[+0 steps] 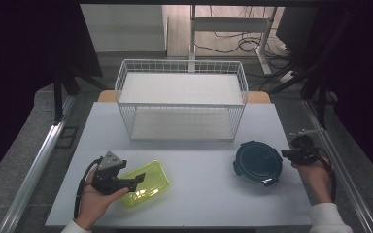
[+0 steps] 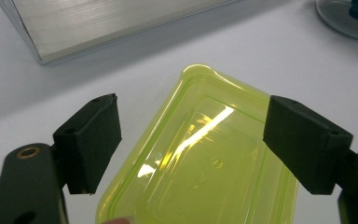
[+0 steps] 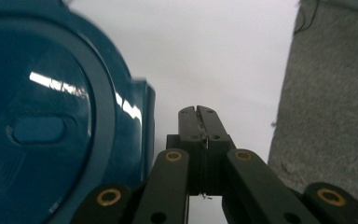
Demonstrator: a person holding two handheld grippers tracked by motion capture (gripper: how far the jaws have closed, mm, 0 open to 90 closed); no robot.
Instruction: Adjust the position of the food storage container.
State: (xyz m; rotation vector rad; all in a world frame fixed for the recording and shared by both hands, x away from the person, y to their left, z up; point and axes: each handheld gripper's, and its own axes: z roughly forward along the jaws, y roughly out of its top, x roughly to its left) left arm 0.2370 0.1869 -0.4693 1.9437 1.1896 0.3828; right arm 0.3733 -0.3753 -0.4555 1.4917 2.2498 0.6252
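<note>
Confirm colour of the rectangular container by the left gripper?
Translucent yellow-green container; clearest in the left gripper view.

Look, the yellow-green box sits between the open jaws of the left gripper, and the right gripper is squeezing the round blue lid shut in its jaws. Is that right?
Not quite. The right gripper is shut, but on nothing: the right gripper view shows its jaws pressed together beside the round blue lid, not around it. The rest holds: the yellow-green box does sit between the open jaws of the left gripper.
</note>
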